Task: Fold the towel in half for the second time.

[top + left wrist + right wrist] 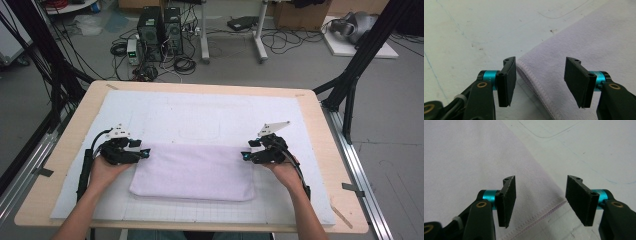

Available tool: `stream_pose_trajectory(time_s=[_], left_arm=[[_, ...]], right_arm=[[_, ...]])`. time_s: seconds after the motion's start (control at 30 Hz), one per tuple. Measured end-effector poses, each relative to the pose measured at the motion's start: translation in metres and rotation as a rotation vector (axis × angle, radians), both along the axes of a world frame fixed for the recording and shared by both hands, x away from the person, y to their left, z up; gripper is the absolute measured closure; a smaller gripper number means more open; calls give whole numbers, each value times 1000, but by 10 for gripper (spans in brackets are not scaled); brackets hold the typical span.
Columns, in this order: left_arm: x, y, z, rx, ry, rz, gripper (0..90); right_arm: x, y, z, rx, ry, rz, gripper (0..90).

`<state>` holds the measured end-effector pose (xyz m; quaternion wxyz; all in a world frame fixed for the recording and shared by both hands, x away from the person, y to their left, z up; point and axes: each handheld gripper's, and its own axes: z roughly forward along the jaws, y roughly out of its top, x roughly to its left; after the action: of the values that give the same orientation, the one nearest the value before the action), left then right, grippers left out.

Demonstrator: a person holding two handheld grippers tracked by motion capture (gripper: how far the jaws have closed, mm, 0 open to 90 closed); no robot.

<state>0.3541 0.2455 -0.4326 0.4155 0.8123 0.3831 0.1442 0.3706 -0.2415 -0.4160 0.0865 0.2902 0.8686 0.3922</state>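
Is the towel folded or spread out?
Folded: the towel lies as a compact rectangle, with a doubled, rounded edge by the left claw.

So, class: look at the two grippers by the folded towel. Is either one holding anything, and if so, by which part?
Nothing is held. The left gripper and right gripper both stand open over the far corners of the lilac towel, pads not pressing it.

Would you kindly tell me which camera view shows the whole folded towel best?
The high view: the pale lilac towel lies complete, all four edges visible on the mat. The left gripper view shows just one stitched corner; the right gripper view shows another corner with its hem.
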Motion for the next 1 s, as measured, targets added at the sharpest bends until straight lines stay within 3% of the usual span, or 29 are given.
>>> stream_pose_trajectory(time_s=[0.33,0.57,0.7,0.83,1.0], left_arm=[[8,-1,-12,10,45,6,406],[7,-2,-12,0,59,-19,528],[6,-4,-11,9,52,-28,600],[6,-3,-11,13,51,-23,584],[7,-2,-11,19,53,13,466]], right_arm=[[7,7,-14,-31,23,-10,381],[8,12,-19,-73,15,-4,470],[9,11,-18,-68,14,-2,537],[11,3,-16,-39,22,-30,484],[12,-2,-18,-34,44,-44,456]])
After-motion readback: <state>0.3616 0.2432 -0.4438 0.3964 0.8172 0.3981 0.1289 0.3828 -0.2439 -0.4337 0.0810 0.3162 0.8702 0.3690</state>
